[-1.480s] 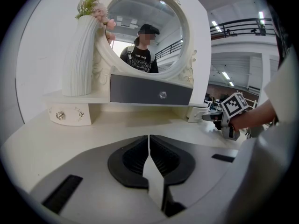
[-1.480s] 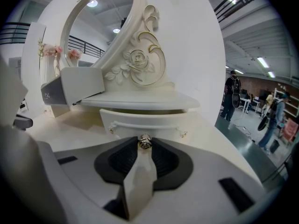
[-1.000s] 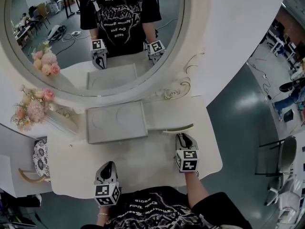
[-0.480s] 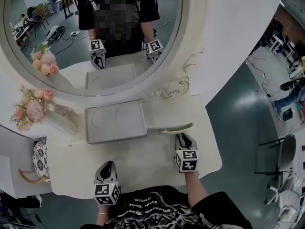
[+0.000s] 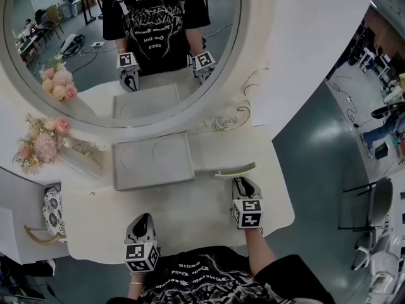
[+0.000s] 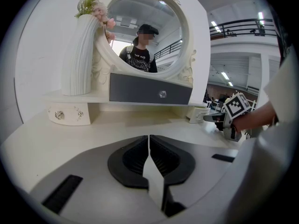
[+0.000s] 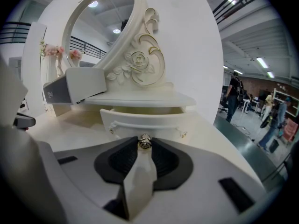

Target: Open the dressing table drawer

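The small cream drawer point(image 7: 140, 121) is seen at the right side of the dressing table, under a curved shelf beside the carved foot of the round mirror point(image 5: 126, 43). It is pulled partly out, so that a gap into its inside is shown behind its front panel. In the head view its front point(image 5: 235, 170) is seen as a pale curved strip just ahead of the right claw point(image 5: 239, 182). In the right gripper view the metal knob point(image 7: 145, 142) at the middle of the drawer front is clamped between the pads of the right claw point(image 7: 145, 146), which is pointed at the drawer and slightly downward. The left claw point(image 5: 143, 219) is held over the front left edge of the worktop point(image 5: 190, 211), well apart from the drawer. In the left gripper view the jaws of the left claw point(image 6: 149, 141) are pressed together with nothing between them. A grey box point(image 5: 152, 162) with a small knob on its front is set at the middle of the table below the mirror. A white ribbed vase point(image 6: 79, 55) of pink flowers is placed to its left.
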Demonstrator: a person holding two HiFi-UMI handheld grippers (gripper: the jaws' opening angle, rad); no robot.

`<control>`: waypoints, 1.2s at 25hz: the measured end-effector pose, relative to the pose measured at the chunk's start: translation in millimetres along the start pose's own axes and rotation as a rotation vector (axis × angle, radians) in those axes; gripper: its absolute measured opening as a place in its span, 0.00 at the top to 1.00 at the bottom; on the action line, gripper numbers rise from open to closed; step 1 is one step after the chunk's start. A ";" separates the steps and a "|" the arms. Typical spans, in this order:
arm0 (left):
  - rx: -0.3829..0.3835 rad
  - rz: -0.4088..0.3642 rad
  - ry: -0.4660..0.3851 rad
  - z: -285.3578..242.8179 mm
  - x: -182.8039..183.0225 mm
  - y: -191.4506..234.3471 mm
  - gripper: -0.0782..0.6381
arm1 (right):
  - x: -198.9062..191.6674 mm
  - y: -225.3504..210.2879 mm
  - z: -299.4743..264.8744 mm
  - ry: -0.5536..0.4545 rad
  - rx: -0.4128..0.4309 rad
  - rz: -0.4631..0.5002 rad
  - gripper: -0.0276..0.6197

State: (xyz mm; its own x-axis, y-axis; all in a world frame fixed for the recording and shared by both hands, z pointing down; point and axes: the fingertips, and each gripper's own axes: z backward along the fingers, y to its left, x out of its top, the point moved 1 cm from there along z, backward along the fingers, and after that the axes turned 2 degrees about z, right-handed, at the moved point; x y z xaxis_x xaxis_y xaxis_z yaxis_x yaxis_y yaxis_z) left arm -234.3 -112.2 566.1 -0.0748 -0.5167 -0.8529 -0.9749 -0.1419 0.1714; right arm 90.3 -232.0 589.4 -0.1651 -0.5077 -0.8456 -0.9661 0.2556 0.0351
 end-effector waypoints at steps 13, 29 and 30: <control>-0.001 0.000 0.000 0.1 0.2 0.0 0.86 | -1.2 0.3 1.9 0.001 -0.002 -0.002 0.80; -0.008 -0.003 -0.008 0.1 0.7 -1.9 0.86 | -5.5 1.2 7.1 0.003 -0.005 -0.004 0.80; -0.008 -0.003 -0.009 0.2 0.7 -2.1 0.86 | -5.5 0.8 7.1 0.002 -0.007 -0.005 0.80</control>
State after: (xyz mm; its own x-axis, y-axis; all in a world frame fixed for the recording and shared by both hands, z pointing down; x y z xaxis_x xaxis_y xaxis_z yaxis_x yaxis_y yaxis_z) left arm -232.4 -112.1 565.1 -0.0742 -0.5087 -0.8577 -0.9735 -0.1497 0.1730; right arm 91.8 -223.3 590.3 -0.1609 -0.5102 -0.8449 -0.9682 0.2479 0.0347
